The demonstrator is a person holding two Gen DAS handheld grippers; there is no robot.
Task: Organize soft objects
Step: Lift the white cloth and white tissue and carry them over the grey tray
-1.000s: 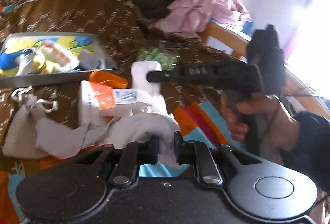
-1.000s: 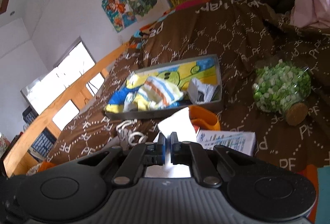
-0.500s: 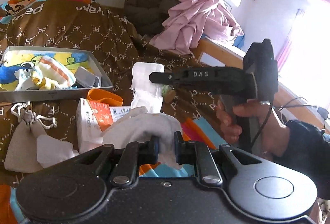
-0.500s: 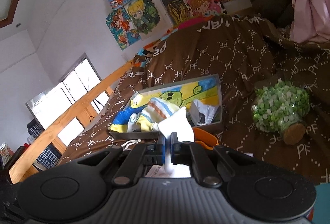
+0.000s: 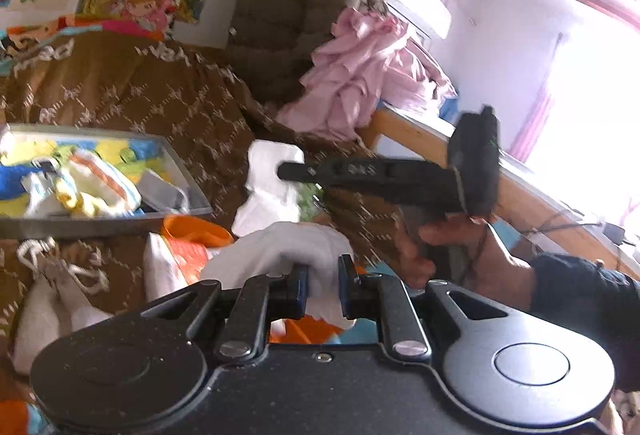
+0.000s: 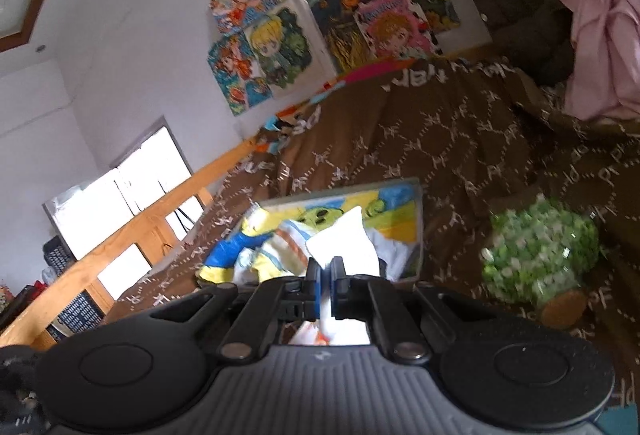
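Note:
A white cloth hangs between both grippers above the brown bed cover. My left gripper is shut on its near end. In the left wrist view the right gripper, held by a hand in a dark sleeve, pinches the cloth's far end. In the right wrist view my right gripper is shut on the same white cloth, which sticks up past the fingers. A grey tray with a colourful liner holds striped and blue soft items; the tray lies just beyond the right gripper.
An orange-and-white tissue pack and a white drawstring bag lie in front of the tray. A bag of green pellets sits right. Pink clothes and a brown jacket pile at the bed's far end, by a wooden rail.
Both grippers have risen and tilted up with the white cloth, lifting it clear of the tissue pack. More of the wall and posters show now.

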